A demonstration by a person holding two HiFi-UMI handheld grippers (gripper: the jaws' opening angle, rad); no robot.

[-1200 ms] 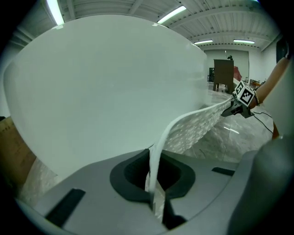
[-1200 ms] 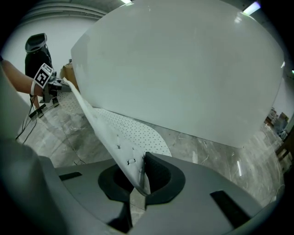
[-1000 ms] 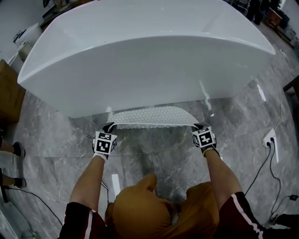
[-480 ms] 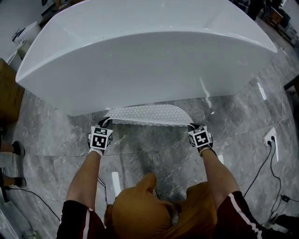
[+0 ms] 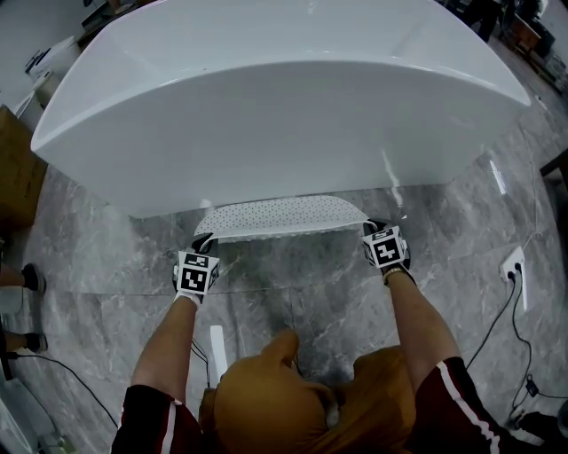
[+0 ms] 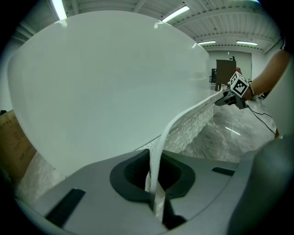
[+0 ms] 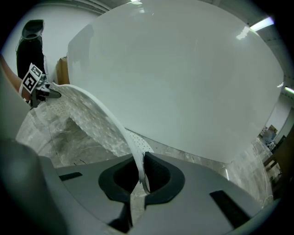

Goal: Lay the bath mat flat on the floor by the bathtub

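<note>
Your bathtub [image 5: 284, 106] is smooth, glossy white and catches the ceiling lights. The floor [image 5: 293, 284] is polished grey veined stone or tile, shiny enough to mirror. The bath mat [image 5: 280, 215] looks like soft, rubbery white plastic, matt and dotted all over. Your left gripper [image 6: 155, 197] and right gripper [image 7: 140, 181] have matt grey plastic shells. The brown box [image 5: 16, 168] looks like cardboard.

1. The floor [image 5: 98, 257], grey veined marble tile, is shining and throwing back bright streaks of light.
2. A white socket strip [image 5: 512, 262] is lying on the tiles at the right, with black cables [image 5: 522, 319] trailing from it.
3. A brown box [image 5: 16, 177] is standing at the left edge.
4. Ceiling tube lights [image 6: 175, 13] are glowing overhead; a dark cabinet [image 6: 225, 71] is standing far off.
</note>
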